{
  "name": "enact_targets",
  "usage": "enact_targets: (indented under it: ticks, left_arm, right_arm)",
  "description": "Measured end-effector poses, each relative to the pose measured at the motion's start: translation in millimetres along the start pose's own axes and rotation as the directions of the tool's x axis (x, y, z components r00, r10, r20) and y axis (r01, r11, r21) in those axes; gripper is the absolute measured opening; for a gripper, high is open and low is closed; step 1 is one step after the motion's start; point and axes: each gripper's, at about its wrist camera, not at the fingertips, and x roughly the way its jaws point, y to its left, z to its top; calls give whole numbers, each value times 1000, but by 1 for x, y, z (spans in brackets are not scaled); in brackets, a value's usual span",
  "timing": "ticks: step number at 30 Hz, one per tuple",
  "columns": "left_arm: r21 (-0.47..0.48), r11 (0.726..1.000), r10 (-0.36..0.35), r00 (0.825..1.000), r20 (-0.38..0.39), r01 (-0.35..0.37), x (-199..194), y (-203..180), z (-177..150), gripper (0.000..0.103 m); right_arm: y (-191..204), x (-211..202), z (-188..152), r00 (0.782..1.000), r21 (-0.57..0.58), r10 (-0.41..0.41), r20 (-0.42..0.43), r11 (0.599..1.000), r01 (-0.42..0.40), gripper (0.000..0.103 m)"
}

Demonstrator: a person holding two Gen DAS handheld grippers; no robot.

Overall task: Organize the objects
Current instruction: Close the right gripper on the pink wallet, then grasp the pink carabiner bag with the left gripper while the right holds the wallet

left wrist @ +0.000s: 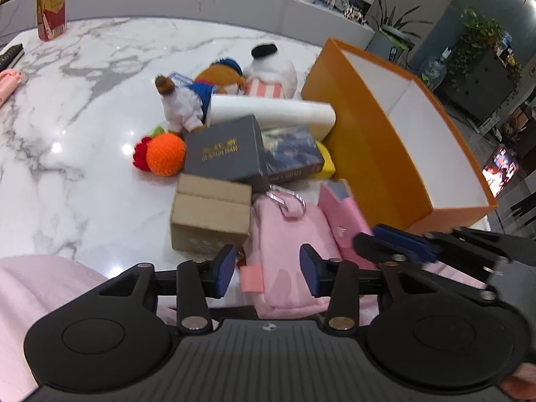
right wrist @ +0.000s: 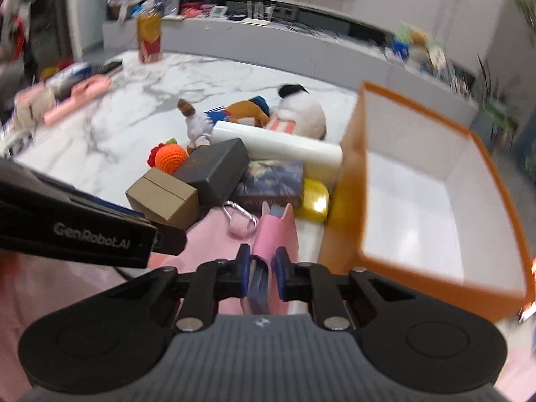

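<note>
A pile of objects lies on the marble table [left wrist: 83,127]: a brown cardboard box [left wrist: 209,216], a grey box [left wrist: 227,150], a dark blue book [left wrist: 291,152], a white roll [left wrist: 274,112], plush toys [left wrist: 214,87] and an orange crochet ball [left wrist: 165,154]. An empty orange box [left wrist: 402,140] stands at the right. My left gripper [left wrist: 268,269] is open over a pink pouch [left wrist: 288,238]. My right gripper [right wrist: 262,269] is shut on a pink card case [right wrist: 276,234], also in the left wrist view [left wrist: 345,214], next to the orange box [right wrist: 418,184].
A drink bottle [left wrist: 50,8] stands at the far left of the table. A pink object [left wrist: 8,82] and a remote lie at the left edge. A yellow item [right wrist: 315,201] is wedged between the book and the orange box. Pink cloth [left wrist: 40,301] covers the near edge.
</note>
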Motion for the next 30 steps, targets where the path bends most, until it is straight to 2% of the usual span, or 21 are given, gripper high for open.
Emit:
enact_targets:
  ticks: [2, 6, 9, 16, 19, 22, 24, 26, 28, 30]
  left_arm:
    - [7, 1000, 20, 999, -32, -20, 8, -3, -2, 54]
    - [26, 999, 41, 999, -32, -40, 16, -8, -4, 59]
    - [2, 999, 44, 998, -44, -44, 23, -7, -1, 59]
    - [-59, 998, 30, 998, -60, -34, 37, -4, 3, 60]
    - [-71, 997, 26, 997, -75, -31, 44, -3, 5, 60]
    - [-87, 996, 11, 996, -92, -19, 52, -3, 7, 61]
    - [-86, 996, 13, 994, -104, -22, 56, -3, 8, 65]
    - [-83, 996, 6, 993, -121, -16, 59, -3, 9, 66]
    - [-87, 996, -9, 992, -126, -2, 60, -3, 9, 63]
    - [-76, 997, -19, 994, -109, 10, 58, -4, 8, 50]
  right_arm:
    - [-10, -6, -7, 1000, 70, 23, -8, 997, -22, 15]
    - [-28, -13, -23, 996, 173, 76, -35, 983, -69, 15]
    - [-38, -16, -27, 997, 214, 61, -37, 976, -52, 15]
    - [-51, -9, -19, 998, 244, 61, -31, 968, -52, 24]
    - [-52, -4, -15, 997, 241, 68, -38, 969, -57, 31]
    - [-52, 0, -12, 996, 242, 74, -45, 968, -61, 31]
    - [-52, 4, -11, 995, 252, 80, -59, 966, -63, 30]
    - [-53, 6, -12, 994, 260, 88, -67, 963, -68, 23]
    - [-53, 6, -12, 993, 259, 93, -71, 963, -72, 22]
    - [-52, 5, -13, 993, 249, 91, -71, 966, -71, 22]
